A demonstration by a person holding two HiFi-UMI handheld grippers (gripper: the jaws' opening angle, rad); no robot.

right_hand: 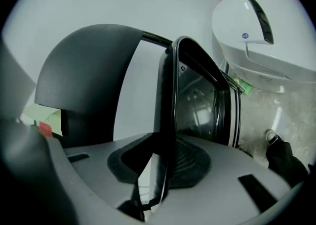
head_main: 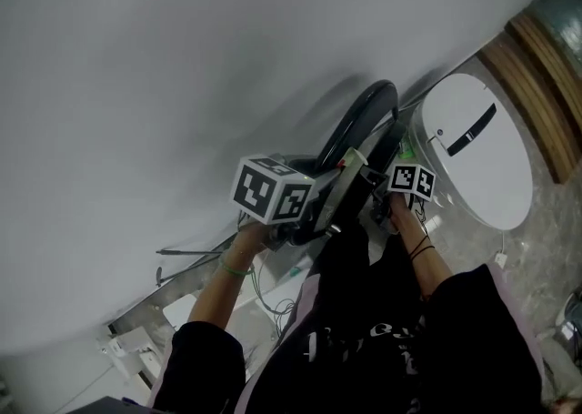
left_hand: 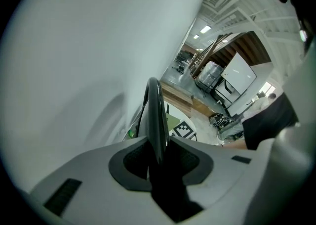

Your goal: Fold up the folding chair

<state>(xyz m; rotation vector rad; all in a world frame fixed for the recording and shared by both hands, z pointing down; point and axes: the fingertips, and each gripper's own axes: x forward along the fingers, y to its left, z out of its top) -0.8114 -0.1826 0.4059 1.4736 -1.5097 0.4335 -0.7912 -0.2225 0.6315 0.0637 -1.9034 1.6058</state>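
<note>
Black chair (right_hand: 197,105), folded flat, held edge-on close to white wall (head_main: 182,57). One thin rim of chair seated between jaws of left gripper (left_hand: 159,155), pads clamped on it. Another edge clamped likewise in right gripper (right_hand: 165,162), just beside the left. White round object (head_main: 491,157) farther right.

The person's black top (head_main: 364,321) hid the folding chair (head_main: 364,112) below its curved rim. Furniture (left_hand: 232,78) beyond the chair was too small to name.
</note>
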